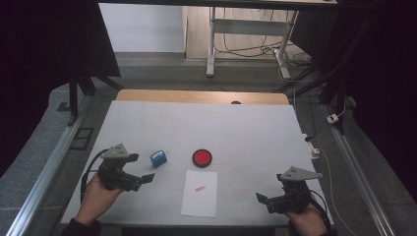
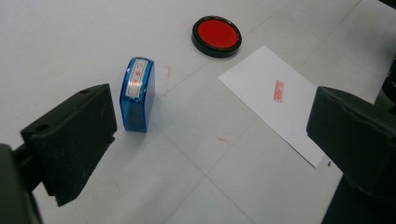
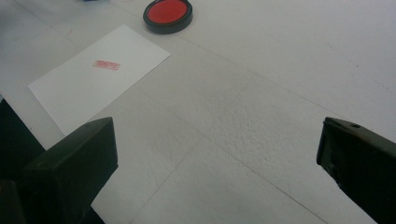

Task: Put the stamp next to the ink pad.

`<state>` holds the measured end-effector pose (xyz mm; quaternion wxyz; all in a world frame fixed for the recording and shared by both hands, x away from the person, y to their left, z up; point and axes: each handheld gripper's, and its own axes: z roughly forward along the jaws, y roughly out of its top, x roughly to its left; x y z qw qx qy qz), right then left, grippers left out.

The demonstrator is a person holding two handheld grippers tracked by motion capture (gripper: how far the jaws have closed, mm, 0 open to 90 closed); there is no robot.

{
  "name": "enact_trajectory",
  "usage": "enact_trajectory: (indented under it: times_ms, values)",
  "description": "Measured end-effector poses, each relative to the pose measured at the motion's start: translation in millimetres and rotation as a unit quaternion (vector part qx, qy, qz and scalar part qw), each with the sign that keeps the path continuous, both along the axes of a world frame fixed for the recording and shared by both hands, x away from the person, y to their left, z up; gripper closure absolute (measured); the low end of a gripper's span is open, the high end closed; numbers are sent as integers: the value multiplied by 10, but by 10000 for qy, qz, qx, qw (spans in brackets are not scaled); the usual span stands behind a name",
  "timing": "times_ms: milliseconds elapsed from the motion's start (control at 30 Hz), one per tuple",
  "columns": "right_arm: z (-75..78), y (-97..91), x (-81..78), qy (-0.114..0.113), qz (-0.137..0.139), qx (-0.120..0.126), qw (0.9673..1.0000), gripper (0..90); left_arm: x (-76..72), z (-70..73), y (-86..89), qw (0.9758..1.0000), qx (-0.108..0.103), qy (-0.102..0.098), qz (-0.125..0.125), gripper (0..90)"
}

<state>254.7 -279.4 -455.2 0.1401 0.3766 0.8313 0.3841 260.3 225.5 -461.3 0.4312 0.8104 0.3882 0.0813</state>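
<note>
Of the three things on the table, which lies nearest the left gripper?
The blue stamp, lying just ahead of the left gripper. The red ink pad and the stamped paper lie farther toward the middle.

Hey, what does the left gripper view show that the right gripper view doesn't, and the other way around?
Left gripper view alone: the blue stamp, lying on its side near the left jaw, and faint red smudges on the table beside it.
Right gripper view alone: a wide bare stretch of table to the right of the pad.
Both: the red ink pad, the paper bearing a red stamp mark, and each gripper's own open black jaws.
</note>
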Motion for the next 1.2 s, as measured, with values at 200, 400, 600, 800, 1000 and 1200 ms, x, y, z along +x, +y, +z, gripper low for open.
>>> enact_trajectory:
  times_ms: [200,400,600,800,1000,1200]
  values:
    - [-2,8,-3,-2,27,-13,10000,0,-189,-17,72,10000,-46,-54,34,14]
    - [-1,-5,-3,-12,-34,37,10000,0,-366,-47,147,9999,-76,-85,119,0]
    - [-3,0,-4,-14,-4,1,10000,0,-538,-106,250,9995,-111,-33,284,0]
    - [-5,3,-4,3,-7,-2,10000,0,-669,-180,363,9988,-72,100,480,0]
    - [-4,5,-1,18,-19,-15,10000,0,-731,-186,388,9972,270,198,675,0]
    - [-9,17,-2,14,-8,-70,10000,0,-709,-195,398,9967,232,312,706,0]
